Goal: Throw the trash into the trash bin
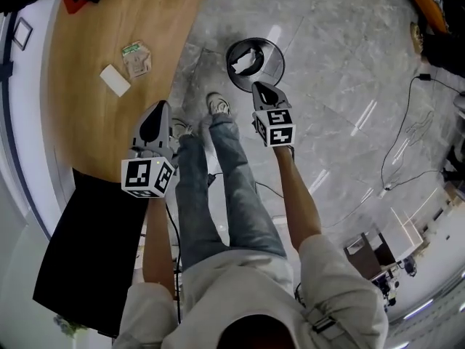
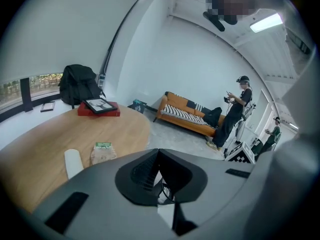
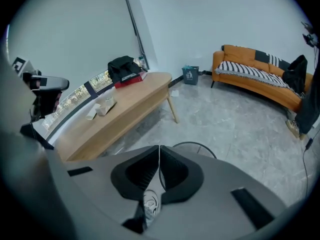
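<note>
The black round trash bin (image 1: 270, 53) stands on the grey floor with crumpled white trash (image 1: 245, 61) inside. My right gripper (image 1: 259, 86) hangs at the bin's near rim, shut with nothing between its fingers; in the right gripper view the jaws (image 3: 159, 148) meet just before the bin's rim (image 3: 195, 144). My left gripper (image 1: 162, 106) is over the near edge of the wooden table (image 1: 94, 122), jaws closed together (image 2: 159, 152) and empty. On the table lie a snack packet (image 1: 136, 58) (image 2: 102, 152) and a white piece (image 1: 115, 80) (image 2: 73, 162).
A red book with a tablet (image 2: 99, 107) and a black backpack (image 2: 77, 84) sit at the table's far end. An orange sofa (image 3: 255, 76) lines the wall, with a small bin (image 3: 190, 74) beside it. A person (image 2: 235, 115) stands by the sofa. Cables (image 1: 407, 133) trail across the floor.
</note>
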Demonstrator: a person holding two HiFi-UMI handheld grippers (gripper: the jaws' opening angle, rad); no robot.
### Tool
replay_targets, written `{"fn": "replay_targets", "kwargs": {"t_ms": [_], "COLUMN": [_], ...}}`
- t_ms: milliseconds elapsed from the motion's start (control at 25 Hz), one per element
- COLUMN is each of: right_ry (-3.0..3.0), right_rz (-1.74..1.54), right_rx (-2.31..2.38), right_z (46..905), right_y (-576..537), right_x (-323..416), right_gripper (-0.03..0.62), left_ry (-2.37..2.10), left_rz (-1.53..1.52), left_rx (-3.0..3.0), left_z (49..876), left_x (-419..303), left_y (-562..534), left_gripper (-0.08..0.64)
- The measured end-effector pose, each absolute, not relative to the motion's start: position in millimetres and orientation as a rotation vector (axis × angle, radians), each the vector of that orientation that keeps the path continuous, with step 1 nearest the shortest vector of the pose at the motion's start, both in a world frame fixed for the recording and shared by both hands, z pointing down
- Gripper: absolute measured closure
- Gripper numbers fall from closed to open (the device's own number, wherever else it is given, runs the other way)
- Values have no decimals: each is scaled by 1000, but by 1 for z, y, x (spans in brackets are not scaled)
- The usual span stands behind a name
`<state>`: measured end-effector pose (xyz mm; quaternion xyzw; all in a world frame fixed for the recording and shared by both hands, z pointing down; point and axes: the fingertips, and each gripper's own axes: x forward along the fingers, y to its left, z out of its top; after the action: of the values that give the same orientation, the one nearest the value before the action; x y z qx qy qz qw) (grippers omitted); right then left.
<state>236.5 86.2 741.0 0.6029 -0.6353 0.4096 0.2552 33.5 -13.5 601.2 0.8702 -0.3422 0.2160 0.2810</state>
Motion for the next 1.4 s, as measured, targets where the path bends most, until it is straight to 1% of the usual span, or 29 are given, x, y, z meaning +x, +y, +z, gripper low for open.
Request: {"fn": "replay_targets", "kwargs": {"t_ms": [280, 680, 920, 1120, 1160, 1200, 1240, 1320, 1400], "right_ry": [-1864, -2088, -2142, -2171, -2167, -2158, -2142, -2094, -2037], "right_rz": [980, 875, 851, 917, 934, 950, 962, 956, 920], "right_rx": [1510, 1211, 1113, 1046, 1039, 1038, 1042, 1057, 1079], "right_z": [721, 699, 696, 703, 706, 710, 716, 732, 749], "right_y": [41, -24, -47, -61, -63, -65, -68, -74, -81], "right_x": [178, 36, -27, -70, -78, -85, -91, -101, -106], "right_gripper": [558, 558, 558, 557, 537, 448, 342, 301, 285], "left_ry": [-1078, -1328, -1417, -1458, -1462, -1464, -1465, -1466, -1466], "left_rz": [513, 427, 386, 361, 357, 353, 350, 345, 341], "left_rx": [2267, 2112, 2033, 1982, 1976, 1972, 1969, 1962, 1955], "left_z": [595, 585, 588, 593, 593, 593, 594, 598, 605], "left_x": [-31, -141, -194, -224, -229, -233, -237, -243, -248], "left_y": [-21, -21, -20, -20, -20, -20, -20, -20, -18], "left_gripper": [541, 541, 541, 541, 541, 541, 542, 541, 543]}}
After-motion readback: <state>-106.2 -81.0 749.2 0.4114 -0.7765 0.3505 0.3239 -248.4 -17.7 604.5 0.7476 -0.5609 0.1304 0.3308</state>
